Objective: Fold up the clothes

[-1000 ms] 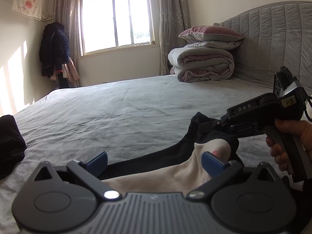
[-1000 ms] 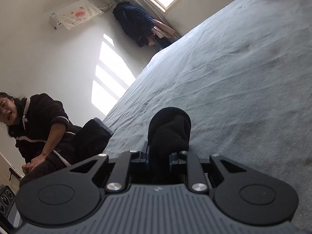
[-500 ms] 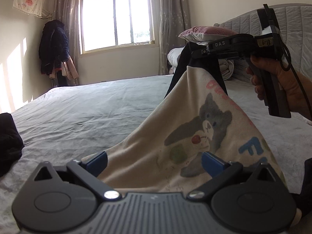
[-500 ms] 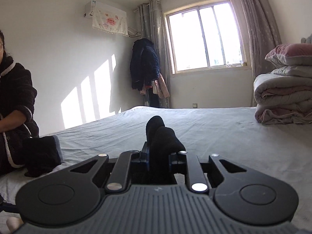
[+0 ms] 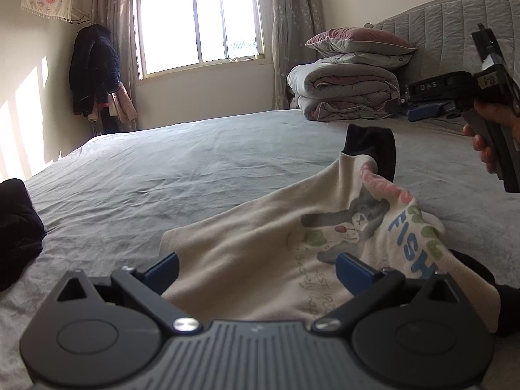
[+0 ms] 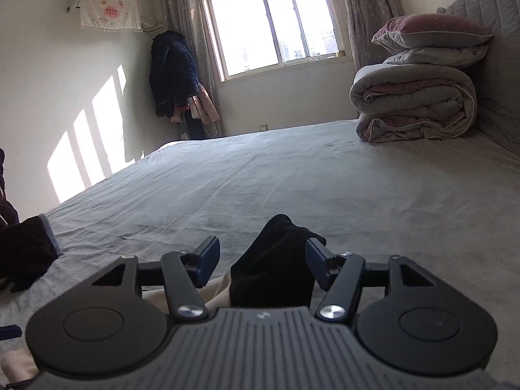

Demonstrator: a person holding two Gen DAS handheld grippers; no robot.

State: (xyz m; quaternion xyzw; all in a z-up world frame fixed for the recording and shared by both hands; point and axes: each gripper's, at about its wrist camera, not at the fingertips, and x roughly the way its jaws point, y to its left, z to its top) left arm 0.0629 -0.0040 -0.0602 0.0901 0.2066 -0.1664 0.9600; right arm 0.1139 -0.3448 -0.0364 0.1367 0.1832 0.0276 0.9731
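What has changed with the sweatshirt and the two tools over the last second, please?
The right tool lifted the black cuff of the cream sweatshirt high, then its jaws have just been opening: the cuff is let go and sits loose between the pads, and the cloth is sagging back toward the bed. The left tool stayed open and in place over the sweatshirt. The dark garment at the left did not move.

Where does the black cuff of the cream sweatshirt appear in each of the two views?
Left wrist view: black cuff right of centre, at the sweatshirt's far tip.
Right wrist view: black cuff bottom centre, between the open fingers.
Shared landmark: folded quilt stack.
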